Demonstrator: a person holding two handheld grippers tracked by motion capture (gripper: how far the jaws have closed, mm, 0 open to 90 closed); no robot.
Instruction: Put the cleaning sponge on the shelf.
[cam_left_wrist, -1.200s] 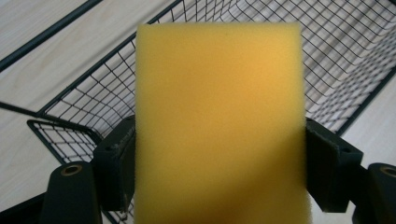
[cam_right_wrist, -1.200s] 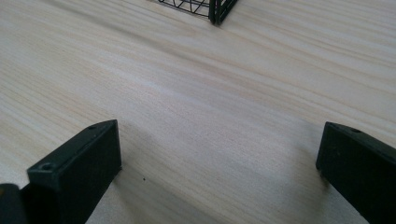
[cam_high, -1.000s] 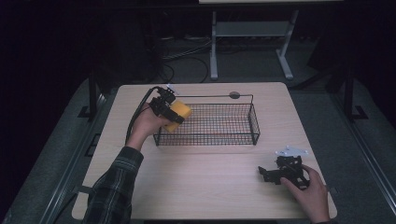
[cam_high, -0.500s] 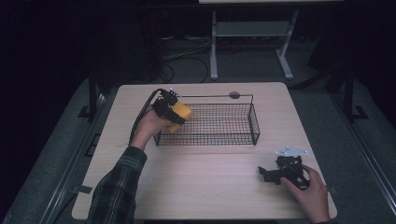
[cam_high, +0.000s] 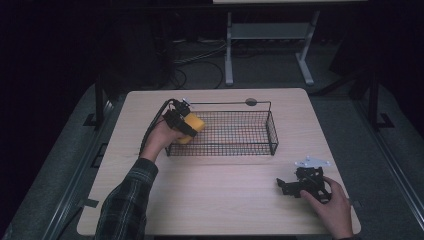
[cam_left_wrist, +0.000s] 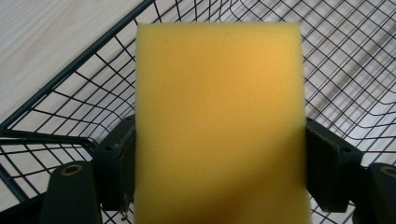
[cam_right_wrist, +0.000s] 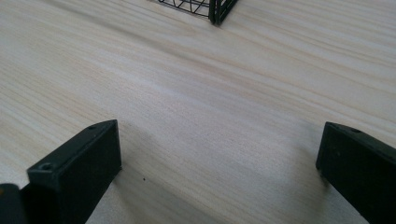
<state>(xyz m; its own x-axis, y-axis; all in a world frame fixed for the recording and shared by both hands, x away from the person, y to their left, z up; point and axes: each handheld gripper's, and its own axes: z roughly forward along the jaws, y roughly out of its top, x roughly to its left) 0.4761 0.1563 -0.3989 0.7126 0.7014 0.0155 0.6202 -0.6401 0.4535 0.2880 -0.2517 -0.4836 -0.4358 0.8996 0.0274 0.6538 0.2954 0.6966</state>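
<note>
A yellow sponge (cam_high: 192, 126) sits between the jaws of my left gripper (cam_high: 186, 125), which is shut on it at the left end of the black wire basket (cam_high: 270, 131). In the left gripper view the sponge (cam_left_wrist: 219, 126) stands upright between the two black pads (cam_left_wrist: 116, 168), over the basket's mesh floor (cam_left_wrist: 355, 70). My right gripper (cam_high: 286, 187) rests on the table near the front right, held by a hand. Its jaws stand wide open in the right gripper view, its fingers (cam_right_wrist: 79, 172) lying on bare wood with nothing between them (cam_right_wrist: 219, 163).
The light wooden table (cam_high: 230, 200) has dark floor around it. A small dark round disc (cam_high: 251, 102) lies behind the basket. A basket corner (cam_right_wrist: 215, 10) shows at the top of the right gripper view. A white metal stand (cam_high: 270, 45) is behind the table.
My left gripper has sunk with the sponge, down into the basket's left end. The right gripper has stayed where it was.
</note>
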